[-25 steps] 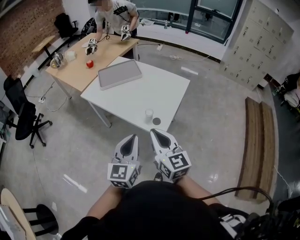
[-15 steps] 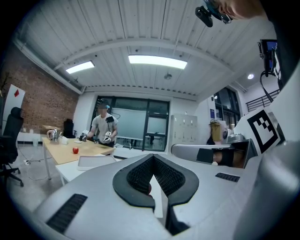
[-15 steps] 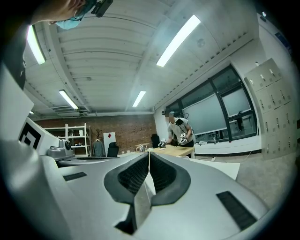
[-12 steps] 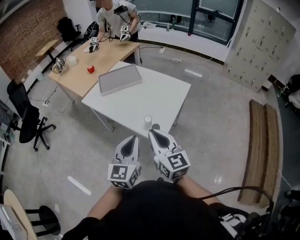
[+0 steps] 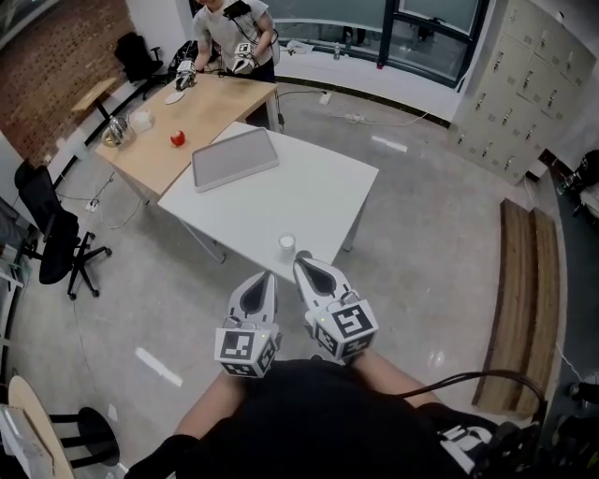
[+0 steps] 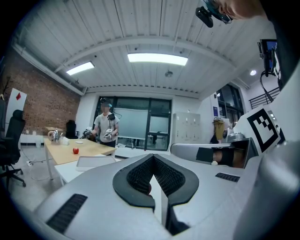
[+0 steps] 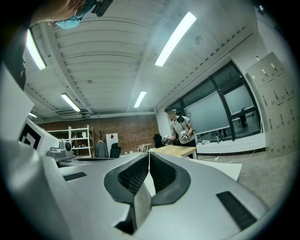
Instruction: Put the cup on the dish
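Note:
A small white cup point(image 5: 286, 242) stands near the front edge of the white table point(image 5: 309, 187) in the head view. The small dark dish that lay beside it is now hidden behind my right gripper's tip. My left gripper point(image 5: 266, 277) and right gripper point(image 5: 301, 257) are held side by side, close to my body, short of the table's front edge. They point toward the cup, and the right tip is just below and right of it. Both grippers are shut with nothing between their pads, as the left gripper view point(image 6: 151, 161) and the right gripper view point(image 7: 149, 155) show.
A grey tray point(image 5: 234, 157) lies on the white table's far left. Behind it is a wooden table point(image 5: 178, 122) with a red object point(image 5: 176, 138), where a person point(image 5: 229, 28) works with grippers. An office chair point(image 5: 51, 239) stands left, a wooden bench point(image 5: 524, 299) right.
The table and cup have come nearer to both grippers in the head view. The dark dish, visible beside the cup earlier, has slipped behind the right gripper's tip. Both stayed shut.

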`<state>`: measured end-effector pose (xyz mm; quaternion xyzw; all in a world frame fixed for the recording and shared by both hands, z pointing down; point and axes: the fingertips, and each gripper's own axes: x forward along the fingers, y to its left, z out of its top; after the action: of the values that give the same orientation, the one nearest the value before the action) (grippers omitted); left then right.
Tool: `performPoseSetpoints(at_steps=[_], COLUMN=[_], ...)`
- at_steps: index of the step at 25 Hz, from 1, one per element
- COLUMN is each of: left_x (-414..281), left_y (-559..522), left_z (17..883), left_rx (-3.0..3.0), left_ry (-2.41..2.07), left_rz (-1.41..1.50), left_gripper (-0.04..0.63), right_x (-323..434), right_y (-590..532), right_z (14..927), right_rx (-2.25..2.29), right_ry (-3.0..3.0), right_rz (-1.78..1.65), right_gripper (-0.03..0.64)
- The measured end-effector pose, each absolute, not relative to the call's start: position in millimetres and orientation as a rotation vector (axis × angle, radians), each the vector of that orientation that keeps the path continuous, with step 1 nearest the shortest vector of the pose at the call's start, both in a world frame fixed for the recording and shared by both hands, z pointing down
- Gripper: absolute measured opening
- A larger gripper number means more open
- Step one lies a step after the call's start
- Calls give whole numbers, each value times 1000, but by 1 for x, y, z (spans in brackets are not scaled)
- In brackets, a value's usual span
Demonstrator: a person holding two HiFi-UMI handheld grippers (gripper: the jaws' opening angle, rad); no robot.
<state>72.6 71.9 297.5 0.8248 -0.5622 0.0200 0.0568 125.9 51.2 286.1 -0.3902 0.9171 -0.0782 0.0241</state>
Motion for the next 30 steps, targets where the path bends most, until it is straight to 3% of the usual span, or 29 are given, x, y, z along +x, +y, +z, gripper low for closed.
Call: performPoseSetpoints(at_steps=[30], left_x=[30], left_y=[-54], left_z=[343], left_rx=[2440], left_ry=[-1628], left_rz=[100], left_gripper=[0], right_x=[106], right_y=[-64], right_z=[338], right_rx=[-1377], right_ry=[2881], right_rz=[-354], right_gripper=[14])
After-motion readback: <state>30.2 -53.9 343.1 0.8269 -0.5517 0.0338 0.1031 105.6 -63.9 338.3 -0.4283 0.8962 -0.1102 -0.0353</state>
